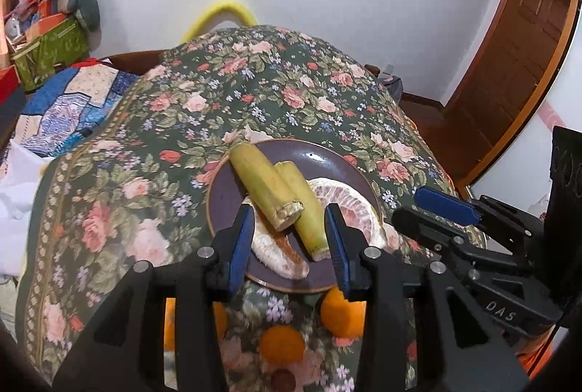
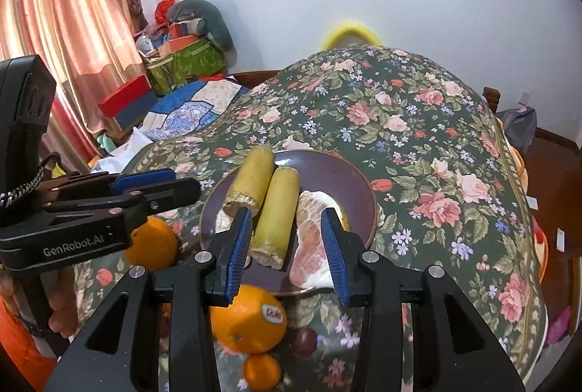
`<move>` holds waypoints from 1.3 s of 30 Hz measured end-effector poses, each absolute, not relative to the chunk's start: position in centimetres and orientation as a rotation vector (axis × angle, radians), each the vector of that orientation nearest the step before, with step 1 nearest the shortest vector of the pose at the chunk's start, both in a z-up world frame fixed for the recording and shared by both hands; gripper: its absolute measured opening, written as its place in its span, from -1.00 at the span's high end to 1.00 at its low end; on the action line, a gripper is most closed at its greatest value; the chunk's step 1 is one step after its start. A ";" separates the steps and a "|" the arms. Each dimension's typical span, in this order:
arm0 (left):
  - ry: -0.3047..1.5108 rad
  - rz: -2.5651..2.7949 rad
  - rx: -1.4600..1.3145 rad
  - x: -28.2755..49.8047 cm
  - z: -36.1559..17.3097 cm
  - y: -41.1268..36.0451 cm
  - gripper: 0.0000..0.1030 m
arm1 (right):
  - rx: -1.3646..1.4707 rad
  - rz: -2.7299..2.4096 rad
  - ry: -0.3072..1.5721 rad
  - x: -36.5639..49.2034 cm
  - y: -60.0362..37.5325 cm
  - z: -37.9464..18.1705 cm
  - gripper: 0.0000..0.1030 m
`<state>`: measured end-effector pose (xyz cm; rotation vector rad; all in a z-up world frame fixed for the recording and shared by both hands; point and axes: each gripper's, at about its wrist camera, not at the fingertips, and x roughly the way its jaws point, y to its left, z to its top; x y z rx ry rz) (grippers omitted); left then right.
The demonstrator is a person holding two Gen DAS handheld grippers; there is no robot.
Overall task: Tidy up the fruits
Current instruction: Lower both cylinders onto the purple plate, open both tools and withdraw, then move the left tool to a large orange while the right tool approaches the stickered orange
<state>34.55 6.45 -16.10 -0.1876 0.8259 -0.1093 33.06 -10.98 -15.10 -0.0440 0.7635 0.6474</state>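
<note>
Both of your hand-held grippers hover part-open and empty above the plate [image 1: 222, 195] on the floral worktop [image 1: 276, 93]; your left hand-held gripper [image 1: 291, 232] brackets the two green stalks [image 1: 262, 188], long axes running away from you; your right hand-held gripper [image 2: 287, 239] brackets the peeled pomelo [image 2: 309, 246]; oranges [image 2: 247, 319] lie nearer you.

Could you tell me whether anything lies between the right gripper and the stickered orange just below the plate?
Nothing visible does. The right gripper, jaws apart and empty, hangs above the near rim of the plate, and the stickered orange sits uncovered on the floral cloth directly beneath its fingers.
</note>
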 end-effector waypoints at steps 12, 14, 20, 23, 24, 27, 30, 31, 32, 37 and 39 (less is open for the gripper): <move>0.739 -0.061 -0.170 26.9 -11.1 8.2 0.24 | -0.072 0.618 0.681 27.8 -11.7 -11.1 0.13; 0.734 -0.056 -0.168 25.7 -10.7 8.6 0.13 | -0.076 0.614 0.679 27.1 -11.8 -10.7 0.10; 0.737 -0.033 -0.126 22.6 -10.5 9.6 -0.04 | -0.076 0.593 0.664 25.0 -12.1 -10.3 -0.15; 0.741 -0.023 -0.111 21.2 -10.7 10.2 -0.12 | -0.099 0.577 0.658 24.0 -11.8 -10.5 -0.24; 0.746 -0.025 -0.111 20.8 -10.9 10.5 -0.13 | -0.107 0.572 0.660 23.8 -11.6 -10.8 -0.27; 0.772 -0.022 -0.115 20.3 -11.9 11.3 -0.20 | -0.117 0.565 0.679 23.5 -11.2 -11.7 -0.30; 0.799 -0.016 -0.113 20.3 -13.2 12.0 -0.21 | -0.126 0.555 0.711 23.7 -10.7 -13.0 -0.31; 0.813 -0.017 -0.121 20.5 -13.9 12.3 -0.22 | -0.129 0.552 0.719 23.6 -10.7 -13.3 -0.32; 0.825 -0.020 -0.128 20.6 -14.4 12.5 -0.22 | -0.133 0.546 0.733 23.9 -10.5 -13.9 -0.32; 0.883 -0.032 -0.146 22.0 -17.2 13.2 -0.22 | -0.142 0.523 0.790 24.8 -9.9 -16.2 -0.32; 0.900 -0.040 -0.150 22.6 -18.0 13.4 -0.22 | -0.152 0.514 0.820 25.5 -9.6 -17.3 -0.32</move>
